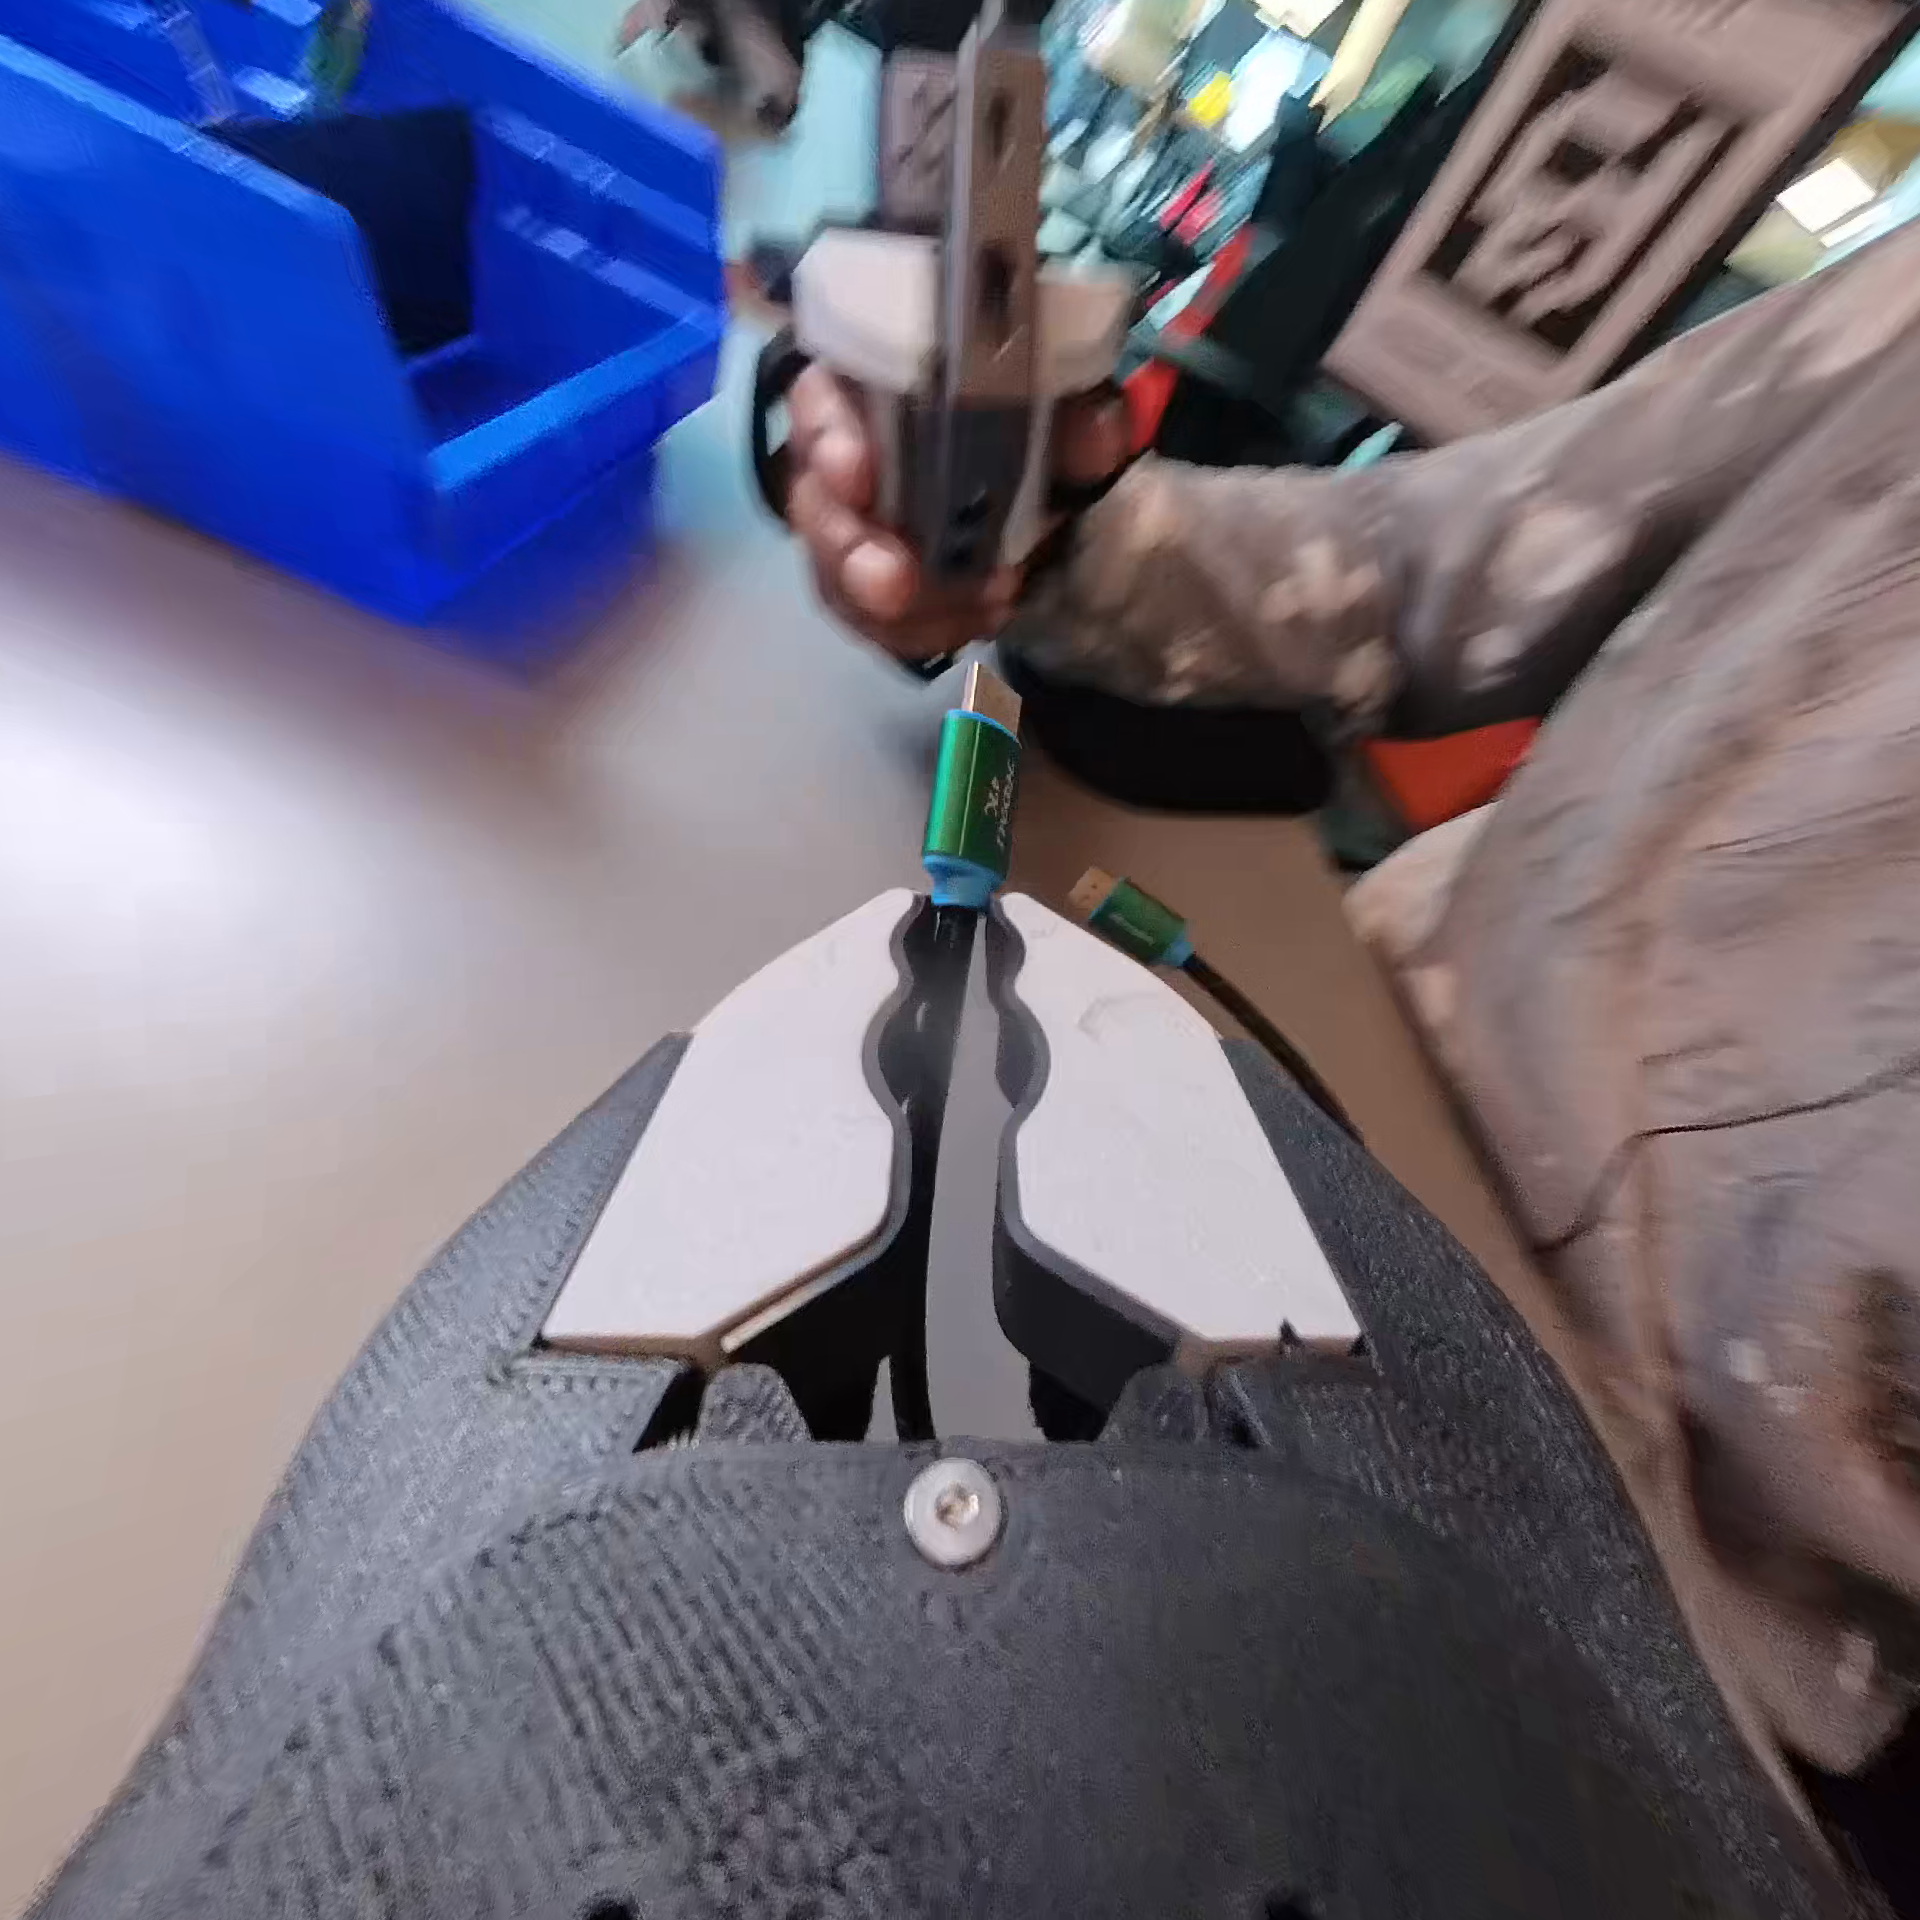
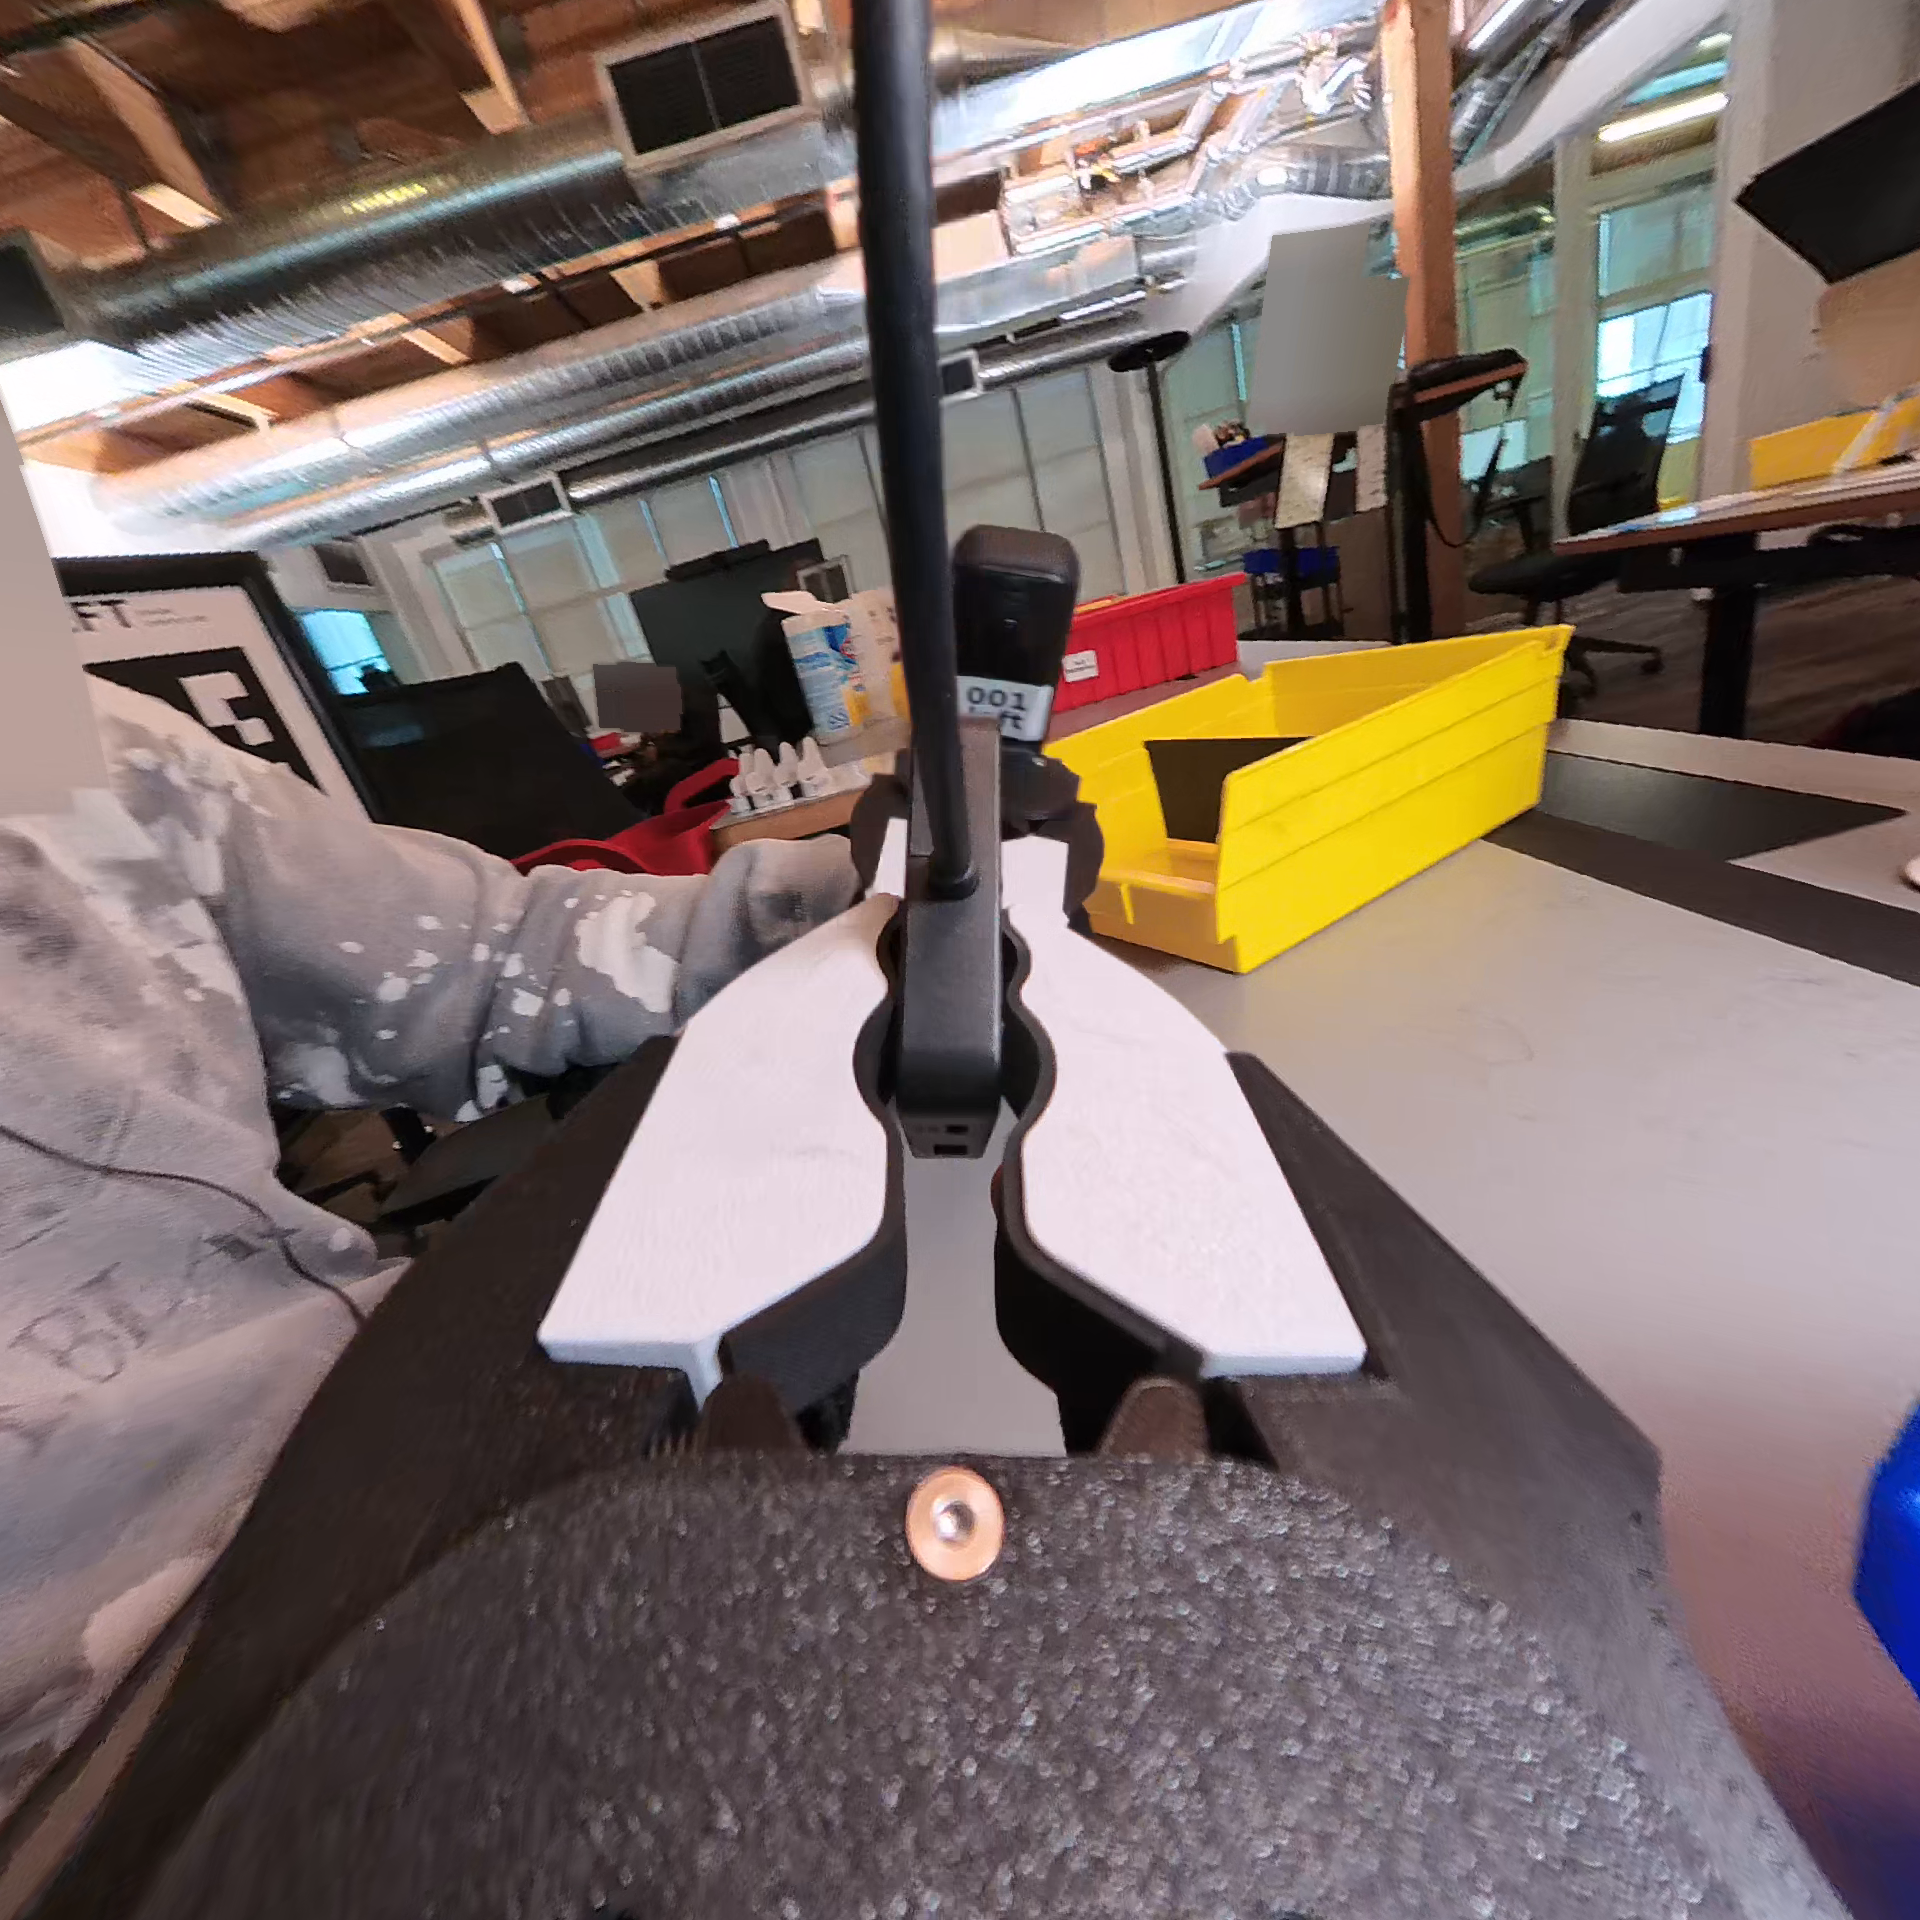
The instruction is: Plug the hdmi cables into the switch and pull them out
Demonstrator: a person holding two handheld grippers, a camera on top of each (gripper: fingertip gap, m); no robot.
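My left gripper (image 1: pixel 961 906) is shut on a black HDMI cable just behind its green plug (image 1: pixel 975 795). The plug's metal tip points forward at the switch (image 1: pixel 971 488), a short gap away. My right gripper (image 1: pixel 971 312) holds that switch upright ahead of it. In the right wrist view my right gripper (image 2: pixel 951 920) is shut on the black switch (image 2: pixel 948 1018), with small ports on the switch's near end. A black cable (image 2: pixel 899 416) rises from the switch. A second green HDMI plug (image 1: pixel 1135 925) lies on the table to the right.
A blue bin (image 1: pixel 312 343) stands at the far left of the grey table (image 1: pixel 260 883). A yellow bin (image 2: pixel 1351 790) stands on the table beyond the grippers. A person's mottled grey sleeve (image 1: pixel 1403 582) and body fill the right side. The left gripper's camera body (image 2: pixel 1013 613) shows behind the switch.
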